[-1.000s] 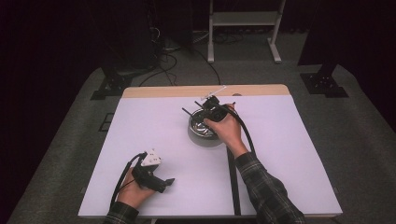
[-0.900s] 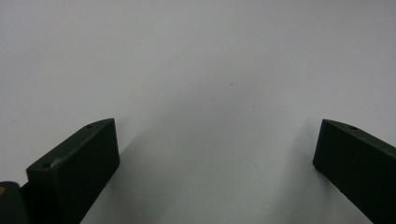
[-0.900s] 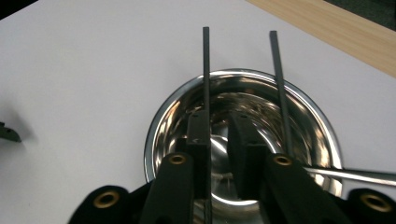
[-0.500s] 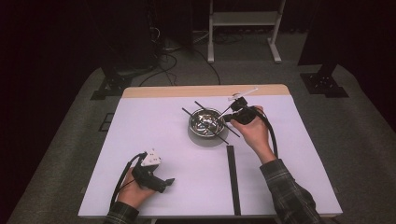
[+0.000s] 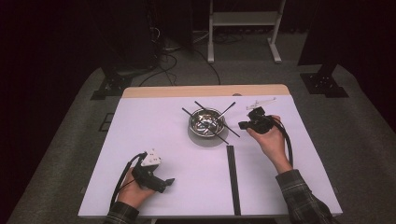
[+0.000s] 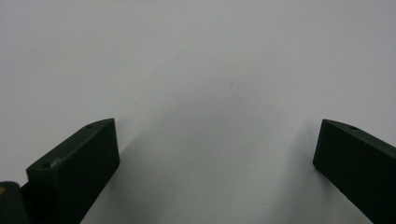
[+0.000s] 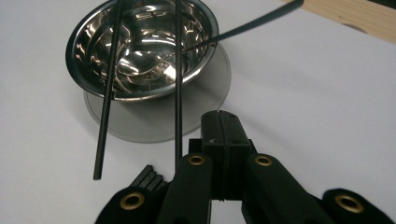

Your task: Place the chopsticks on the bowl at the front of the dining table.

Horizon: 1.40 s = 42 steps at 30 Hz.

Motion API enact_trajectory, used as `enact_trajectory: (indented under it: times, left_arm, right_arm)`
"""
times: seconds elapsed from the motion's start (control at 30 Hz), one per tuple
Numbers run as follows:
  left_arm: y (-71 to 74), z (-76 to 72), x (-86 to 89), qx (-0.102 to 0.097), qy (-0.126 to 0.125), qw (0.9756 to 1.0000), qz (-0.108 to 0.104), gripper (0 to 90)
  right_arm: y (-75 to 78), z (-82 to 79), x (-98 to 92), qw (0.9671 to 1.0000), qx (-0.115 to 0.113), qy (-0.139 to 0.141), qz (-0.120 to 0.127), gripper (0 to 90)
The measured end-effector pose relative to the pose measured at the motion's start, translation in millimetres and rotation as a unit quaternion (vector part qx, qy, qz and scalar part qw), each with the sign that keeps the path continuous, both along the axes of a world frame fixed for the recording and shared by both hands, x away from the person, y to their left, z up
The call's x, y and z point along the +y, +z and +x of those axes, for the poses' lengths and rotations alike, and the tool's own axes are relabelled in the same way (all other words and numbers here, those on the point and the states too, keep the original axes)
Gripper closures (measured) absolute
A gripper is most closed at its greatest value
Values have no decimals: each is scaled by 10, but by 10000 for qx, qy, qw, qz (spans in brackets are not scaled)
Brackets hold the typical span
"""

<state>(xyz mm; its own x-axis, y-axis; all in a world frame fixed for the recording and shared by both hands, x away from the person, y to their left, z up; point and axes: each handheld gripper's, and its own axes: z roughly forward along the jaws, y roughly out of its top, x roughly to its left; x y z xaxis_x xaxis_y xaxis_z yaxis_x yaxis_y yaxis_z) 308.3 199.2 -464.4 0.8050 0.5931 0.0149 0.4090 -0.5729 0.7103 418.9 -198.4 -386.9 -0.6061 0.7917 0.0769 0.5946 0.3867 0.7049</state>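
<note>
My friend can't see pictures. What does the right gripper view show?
A shiny metal bowl sits on a white table, with two black sticks lying across its rim and a spoon leaning inside. The right gripper, shut and empty, points at it from below.

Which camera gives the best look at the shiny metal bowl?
The right gripper view: the bowl is close and large there, with thin black sticks lying across its rim. The high view has the bowl small, mid-table. The left gripper view faces bare white table.

Chopsticks (image 5: 211,122) lie across the bowl (image 5: 206,123) (mid-table); right gripper (image 5: 244,124) beside it.
</note>
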Motion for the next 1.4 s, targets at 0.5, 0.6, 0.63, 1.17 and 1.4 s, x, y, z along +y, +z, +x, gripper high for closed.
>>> enact_trajectory:
  times: [0.5,0.6,0.63,1.17,1.4]
  left_arm:
    - [1,1,1,-3,-2,10000,4,0]
    - [1,1,1,-4,-6,10000,6,0]
    - [1,2,1,-6,-5,10000,7,0]
    - [1,2,1,-2,-5,10000,4,0]
    - [1,1,1,4,-2,10000,0,0]
  right_arm:
    - [-221,-57,93,9993,187,262,-176,898]
    - [-230,-71,123,9991,194,320,-188,898]
    - [-230,-78,131,9991,207,331,-188,898]
    - [-223,-158,219,9977,226,597,-217,898]
    - [-206,-197,282,9968,230,729,-240,898]
